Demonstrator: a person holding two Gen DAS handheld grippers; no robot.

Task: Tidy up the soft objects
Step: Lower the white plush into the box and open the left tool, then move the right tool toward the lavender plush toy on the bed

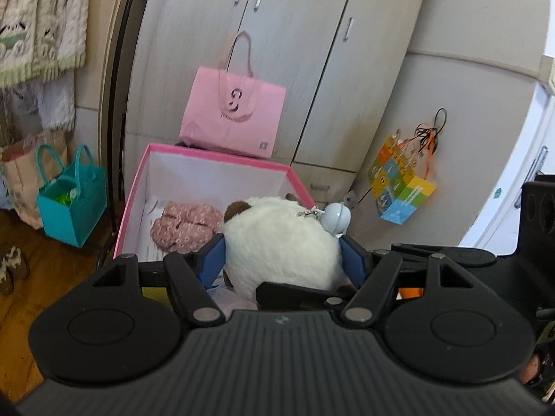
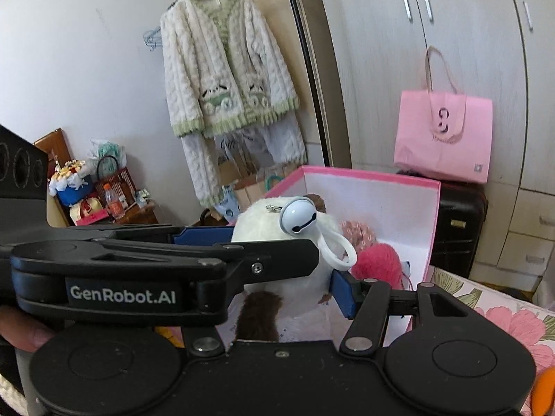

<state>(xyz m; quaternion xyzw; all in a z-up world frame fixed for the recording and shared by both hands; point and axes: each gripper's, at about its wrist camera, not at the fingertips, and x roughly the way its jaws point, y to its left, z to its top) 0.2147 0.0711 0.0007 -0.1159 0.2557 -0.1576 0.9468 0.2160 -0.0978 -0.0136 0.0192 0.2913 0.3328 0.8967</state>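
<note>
Plush toy [image 1: 281,239] above box rim [image 1: 215,155]

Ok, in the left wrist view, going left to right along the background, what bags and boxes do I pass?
Brown paper bag → teal tote → pink-rimmed box with the pink shopping bag behind it → colourful cube bag hanging on the cabinet.

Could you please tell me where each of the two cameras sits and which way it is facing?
Left wrist: on the left gripper, looking along its fingers down at the white plush over the pink box; wardrobe behind.
Right wrist: on the right gripper, facing the same plush, with the left gripper crossing its view; cardigan behind.
Shared: plush, box, pink bag.
</note>
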